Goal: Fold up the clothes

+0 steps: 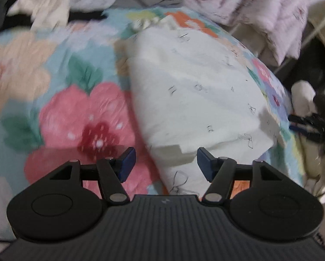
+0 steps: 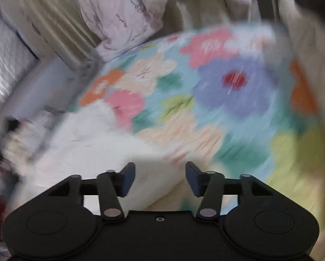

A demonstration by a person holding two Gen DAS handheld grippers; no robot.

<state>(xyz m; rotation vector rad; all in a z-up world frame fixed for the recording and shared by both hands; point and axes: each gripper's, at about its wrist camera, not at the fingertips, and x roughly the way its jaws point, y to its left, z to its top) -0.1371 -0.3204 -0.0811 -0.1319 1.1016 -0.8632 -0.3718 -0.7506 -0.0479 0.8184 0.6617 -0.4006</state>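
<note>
A white garment [image 1: 197,100] with small dark printed marks lies folded on a flowered sheet [image 1: 71,100]. My left gripper [image 1: 165,163] is open and empty, its blue pads just above the garment's near edge. In the right wrist view the same white garment [image 2: 93,150] lies at lower left on the flowered sheet [image 2: 227,91]. My right gripper [image 2: 160,178] is open and empty, hovering over the garment's edge. Both views are blurred by motion.
A pale lilac printed cloth [image 1: 260,6] is heaped at the far right and shows in the right wrist view [image 2: 123,19]. White and cream clothes [image 1: 53,2] lie at the far left. Dark items [image 1: 310,117] sit at the right edge.
</note>
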